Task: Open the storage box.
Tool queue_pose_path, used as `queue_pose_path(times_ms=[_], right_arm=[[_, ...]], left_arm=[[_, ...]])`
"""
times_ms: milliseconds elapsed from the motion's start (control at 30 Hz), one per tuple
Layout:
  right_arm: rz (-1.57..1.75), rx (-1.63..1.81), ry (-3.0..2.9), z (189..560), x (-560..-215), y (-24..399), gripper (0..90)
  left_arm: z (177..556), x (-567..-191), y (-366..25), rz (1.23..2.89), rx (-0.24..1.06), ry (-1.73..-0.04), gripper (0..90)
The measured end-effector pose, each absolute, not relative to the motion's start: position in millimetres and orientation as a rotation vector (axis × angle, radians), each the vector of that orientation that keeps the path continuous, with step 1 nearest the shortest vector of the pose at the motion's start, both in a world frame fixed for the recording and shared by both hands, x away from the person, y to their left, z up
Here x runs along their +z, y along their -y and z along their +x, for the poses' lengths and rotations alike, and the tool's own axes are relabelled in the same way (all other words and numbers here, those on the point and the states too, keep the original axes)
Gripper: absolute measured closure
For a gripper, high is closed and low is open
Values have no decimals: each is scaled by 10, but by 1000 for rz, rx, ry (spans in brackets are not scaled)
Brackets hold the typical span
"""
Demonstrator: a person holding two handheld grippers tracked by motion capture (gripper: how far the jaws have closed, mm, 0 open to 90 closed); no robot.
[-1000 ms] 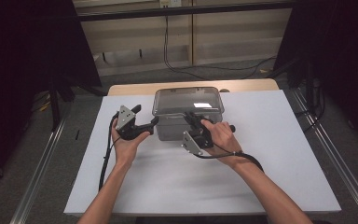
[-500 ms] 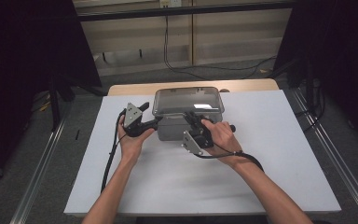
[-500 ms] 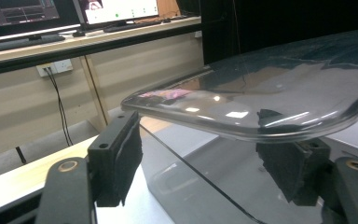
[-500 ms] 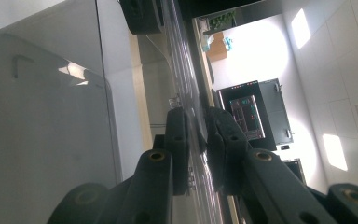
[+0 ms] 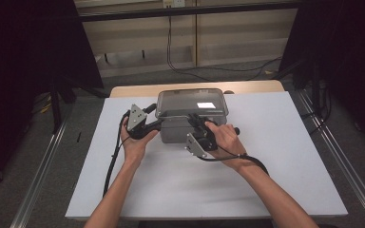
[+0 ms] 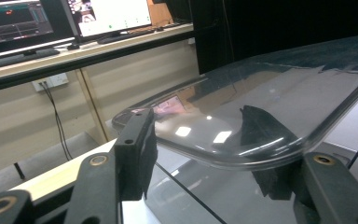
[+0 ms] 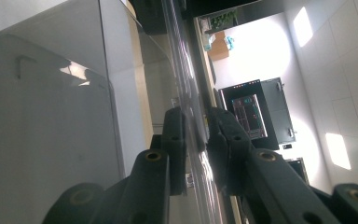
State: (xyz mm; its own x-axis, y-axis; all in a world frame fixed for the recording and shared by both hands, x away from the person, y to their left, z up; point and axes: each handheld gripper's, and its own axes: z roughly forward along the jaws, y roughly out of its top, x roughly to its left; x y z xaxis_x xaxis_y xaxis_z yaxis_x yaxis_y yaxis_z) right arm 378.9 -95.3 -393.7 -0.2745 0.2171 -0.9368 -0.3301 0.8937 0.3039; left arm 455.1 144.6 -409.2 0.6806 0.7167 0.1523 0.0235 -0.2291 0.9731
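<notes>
A smoky clear plastic box [image 5: 171, 133] stands at the back middle of the white table, its clear lid [image 5: 192, 102] raised at the front. My right gripper [image 5: 194, 118] is shut on the lid's front rim; in the right gripper view the thin rim [image 7: 182, 56] runs pinched between the two jaws [image 7: 198, 135], beside the box wall [image 7: 51, 116]. My left gripper [image 5: 158, 124] sits at the box's left front corner. Its jaws [image 6: 198, 135] have just been closing and straddle the lid's edge [image 6: 270, 98], one jaw seen through the plastic, with gaps still showing.
The white table top [image 5: 266, 166] has free room in front and to both sides of the box. A wooden strip [image 5: 256, 86] borders the back. Metal rails [image 5: 47, 156] run along both sides, and cables trail from each gripper over the table.
My left gripper has moved right, from beside the box up to its left front corner, and its jaws have narrowed around the lid's edge. The right hand has kept still.
</notes>
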Motion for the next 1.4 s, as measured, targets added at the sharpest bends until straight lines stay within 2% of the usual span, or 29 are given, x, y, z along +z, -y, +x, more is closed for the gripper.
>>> queue_pose_path(times_ms=[367,600,1000,1400], right_arm=[[16,589,-1770,3785,-3930,1068,595],[137,646,-1771,3801,-3941,1308,532],[409,847,-1831,3895,-3922,1687,296],[629,1060,-1862,4022,-3937,1995,236]], left_arm=[[4554,-4084,-1464,1693,726,-596,501],[4553,-4073,-1466,1688,728,-605,512],[4555,-4057,-1475,1689,732,-607,533],[4556,-4042,-1472,1688,730,-607,537]])
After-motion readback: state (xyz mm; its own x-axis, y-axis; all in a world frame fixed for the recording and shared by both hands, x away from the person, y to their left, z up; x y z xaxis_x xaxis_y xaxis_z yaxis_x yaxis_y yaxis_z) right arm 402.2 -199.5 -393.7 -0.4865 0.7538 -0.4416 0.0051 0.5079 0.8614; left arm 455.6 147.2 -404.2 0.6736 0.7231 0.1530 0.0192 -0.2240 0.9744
